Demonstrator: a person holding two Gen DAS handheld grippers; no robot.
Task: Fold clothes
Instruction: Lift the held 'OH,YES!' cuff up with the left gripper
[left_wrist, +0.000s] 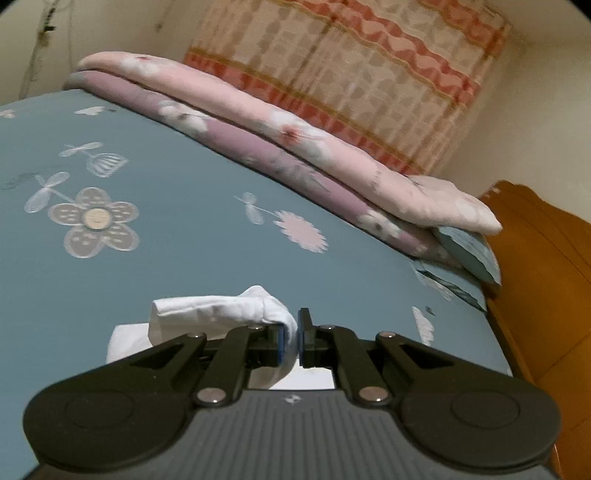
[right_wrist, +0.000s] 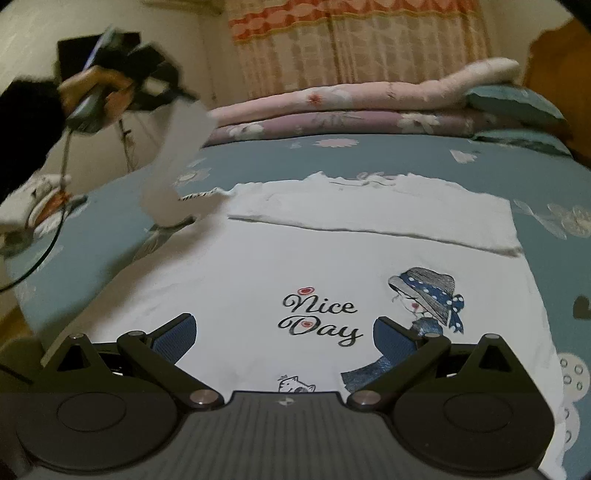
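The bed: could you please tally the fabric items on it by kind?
White T-shirt: 1
Folded floral quilts, pink and purple: 2
Teal pillows: 2
Total: 5

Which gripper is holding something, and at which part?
The left gripper pinches a bunched edge of the white T-shirt, probably a sleeve. The right gripper is open, holding nothing.

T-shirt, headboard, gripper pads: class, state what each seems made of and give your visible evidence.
T-shirt: soft matte knit, probably cotton; it creases, folds flat and carries a print.
Headboard: wood or wood veneer, orange-brown with a slight sheen; grain is too blurred to confirm.
Gripper pads: blue, finely textured, likely rubber or grip tape; the right gripper stands open.
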